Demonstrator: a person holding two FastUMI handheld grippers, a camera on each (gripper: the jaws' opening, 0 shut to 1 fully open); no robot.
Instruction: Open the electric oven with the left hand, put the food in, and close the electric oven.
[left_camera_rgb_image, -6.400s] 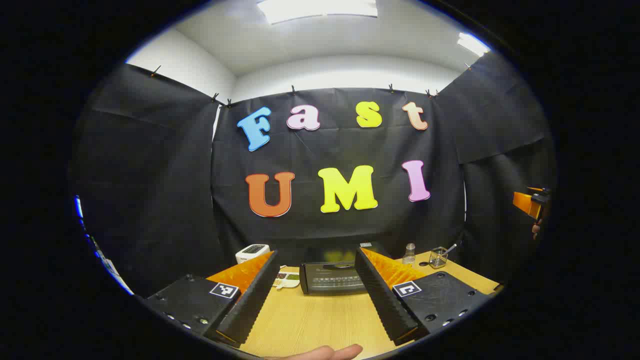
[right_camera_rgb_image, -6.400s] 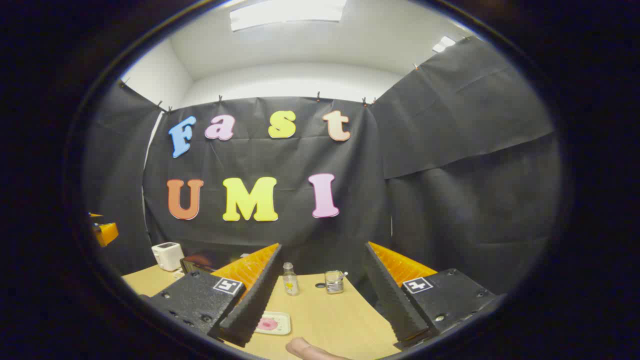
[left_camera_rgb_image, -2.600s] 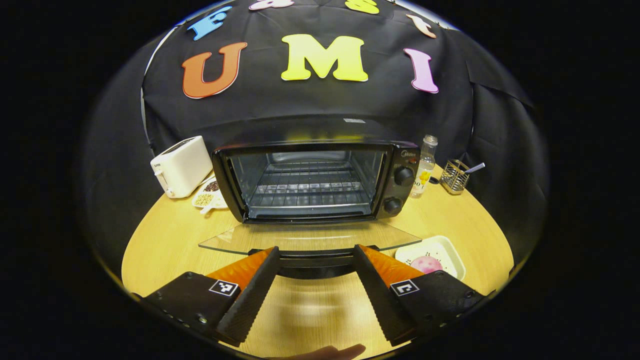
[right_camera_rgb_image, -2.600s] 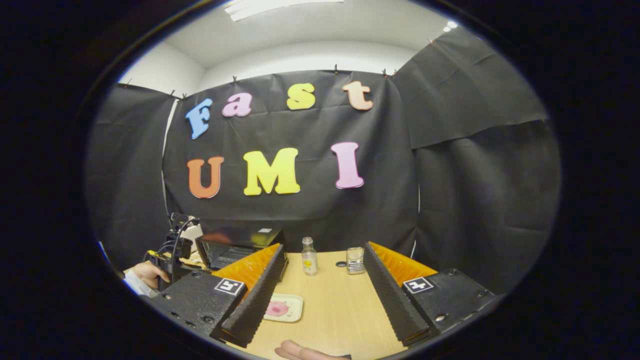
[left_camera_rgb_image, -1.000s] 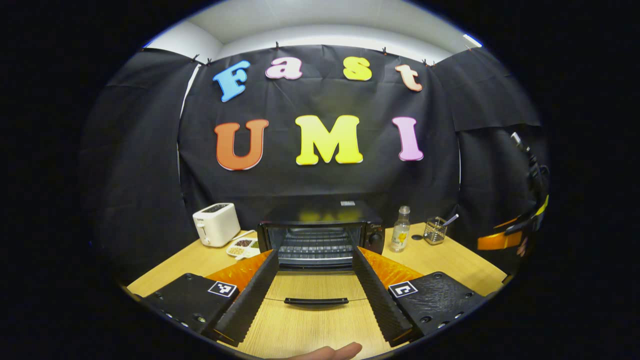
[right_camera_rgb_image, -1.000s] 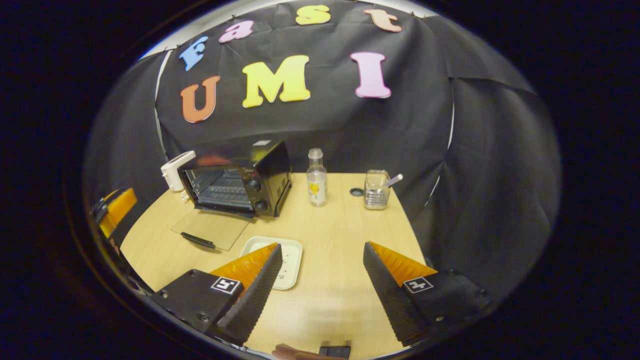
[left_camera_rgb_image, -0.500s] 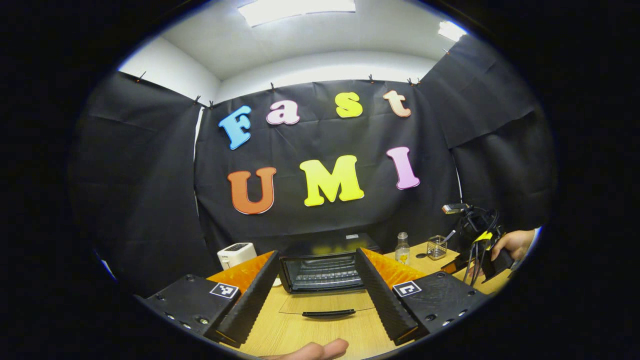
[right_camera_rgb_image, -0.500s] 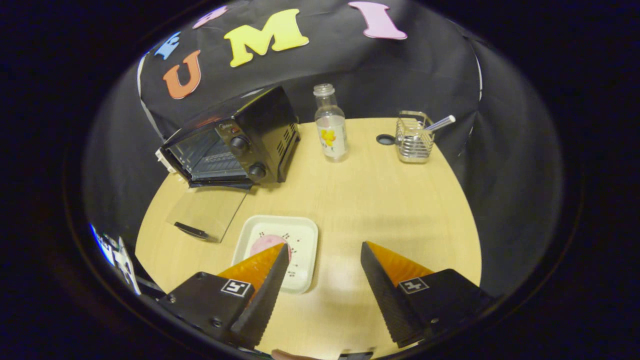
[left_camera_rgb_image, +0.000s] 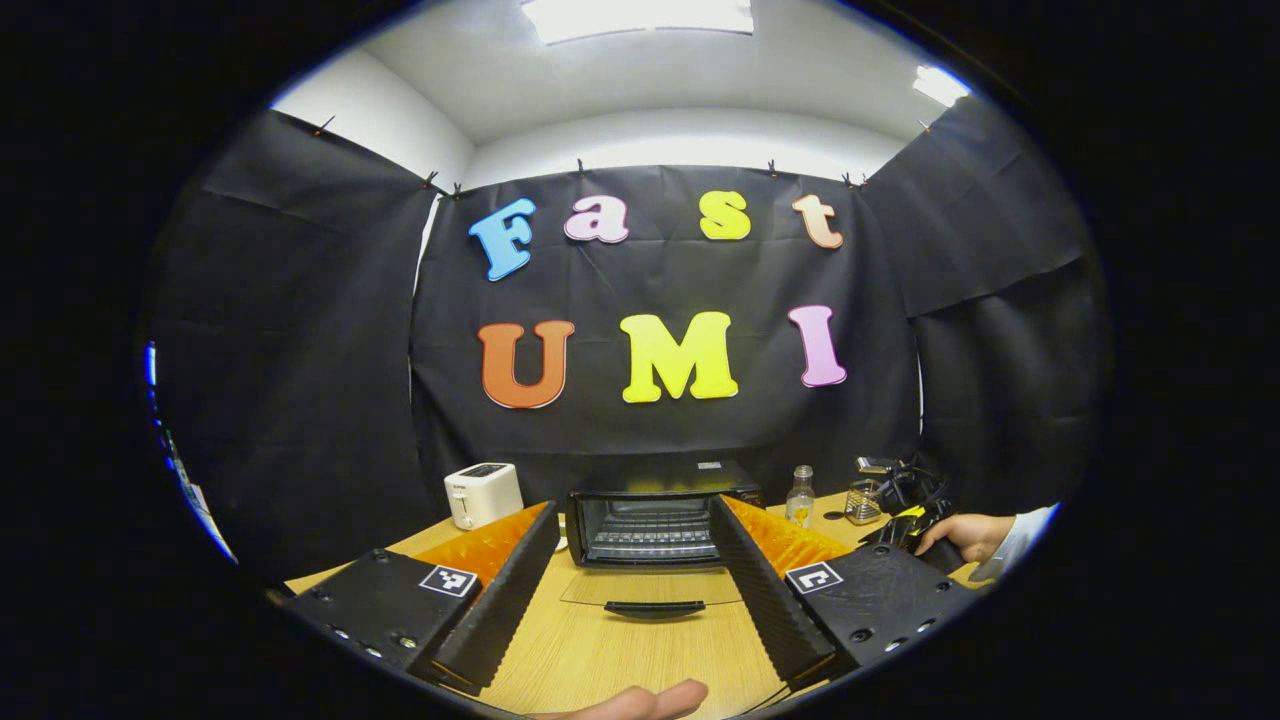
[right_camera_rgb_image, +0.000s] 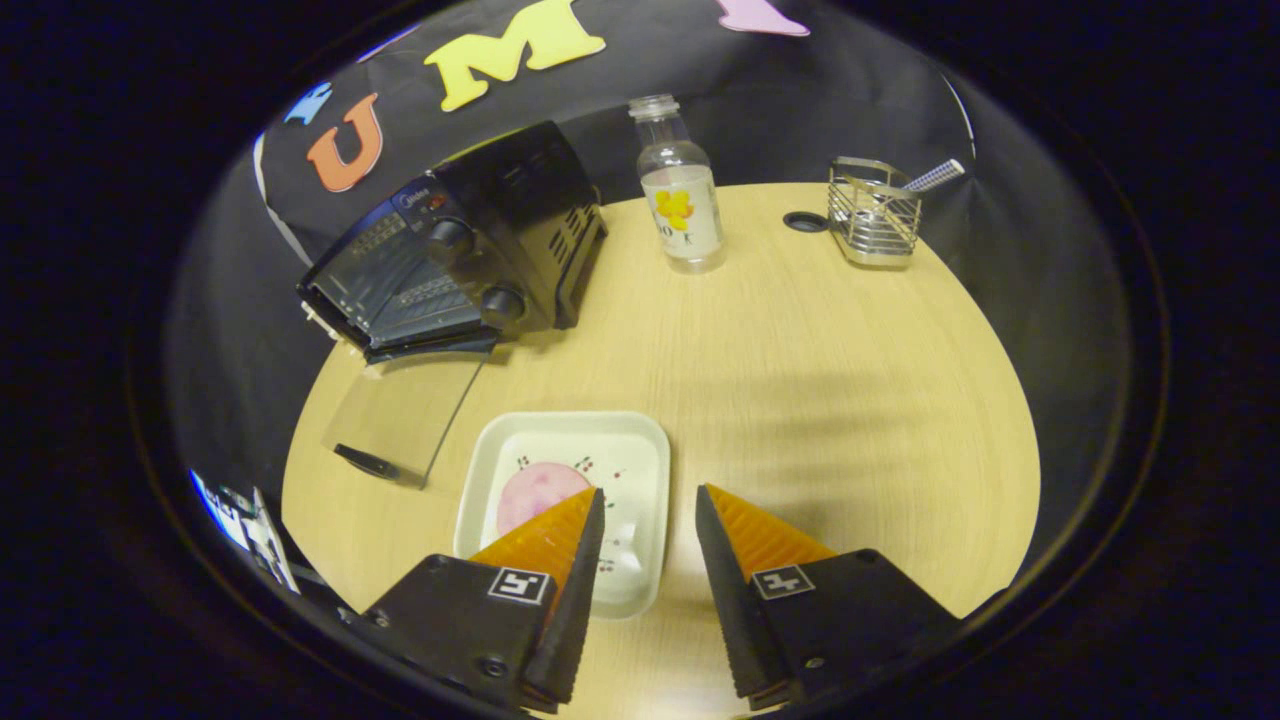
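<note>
A black oven (right_camera_rgb_image: 470, 255) stands upper left on a pale wood-grain table (right_camera_rgb_image: 820, 380). Lower centre, a white tray (right_camera_rgb_image: 640, 470) with small dark specks holds pink food (right_camera_rgb_image: 535, 492). The toaster (left_camera_rgb_image: 482, 494) is white.

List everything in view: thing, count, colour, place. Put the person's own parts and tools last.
Table: one, light wood, under everything.
Electric oven: one, black, back left of the table, glass door folded down flat.
Toaster: one, white, left of the oven.
Bottle: one, clear with a yellow-flowered label, right of the oven.
Wire holder: one, metal, back right, a utensil handle sticking out.
Tray: one, white, in front of the oven door.
Food: one, pink and round, on the tray.
Left tool: one, open, held back from the oven door.
Right tool: one, open, over the tray's near edge.
Hand: one, holding the right tool.
</note>
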